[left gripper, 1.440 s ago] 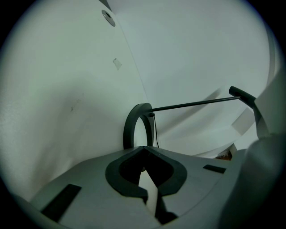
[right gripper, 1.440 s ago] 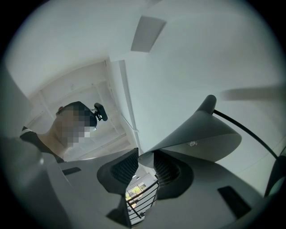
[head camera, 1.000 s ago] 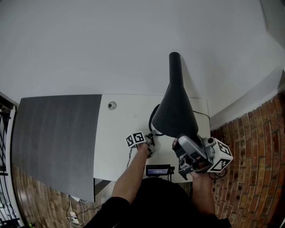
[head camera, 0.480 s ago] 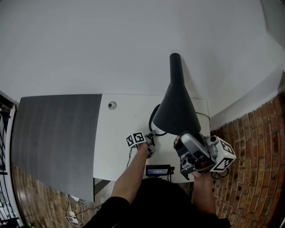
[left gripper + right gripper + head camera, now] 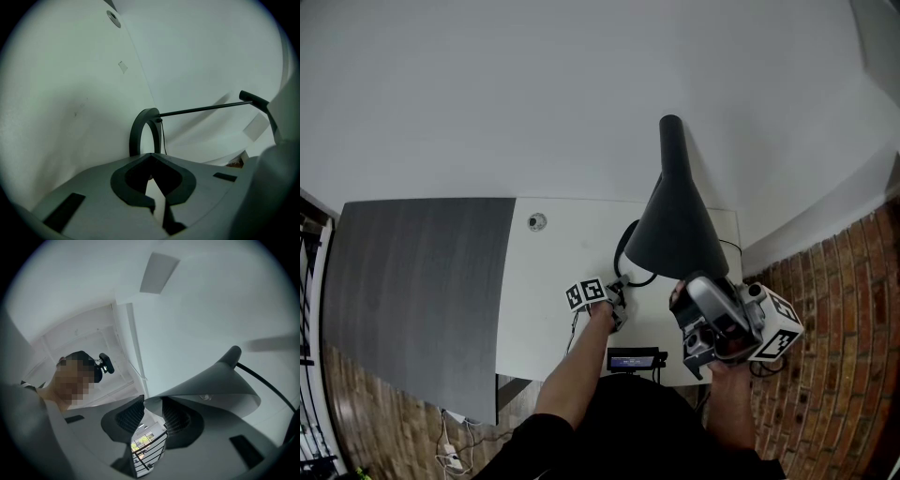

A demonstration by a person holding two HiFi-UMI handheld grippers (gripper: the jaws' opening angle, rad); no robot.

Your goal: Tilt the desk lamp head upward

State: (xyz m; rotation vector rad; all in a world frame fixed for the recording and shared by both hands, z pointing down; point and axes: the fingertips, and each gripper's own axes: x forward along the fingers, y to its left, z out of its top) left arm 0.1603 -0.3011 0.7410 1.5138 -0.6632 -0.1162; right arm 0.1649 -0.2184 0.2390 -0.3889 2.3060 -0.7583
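Overhead, a black desk lamp head point(image 5: 675, 234), cone-shaped, stands above the right end of a white desk point(image 5: 553, 281). The right gripper point(image 5: 152, 409) has its jaws clamped on the cone's wide rim. The left gripper point(image 5: 150, 157) has its jaws closed together, with the tips just beside the lamp's ring base point(image 5: 139, 133).

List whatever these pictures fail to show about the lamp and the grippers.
1. Tilt joint: head view, hidden beneath the black cone lampshade.
2. Foot of the dark ring base: left gripper view, covered by the left gripper; whether it grips cannot be told.
3. Small black display: head view, text too small.
4. Lampshade's inside: right gripper view, blocked by the right gripper clamping its rim.
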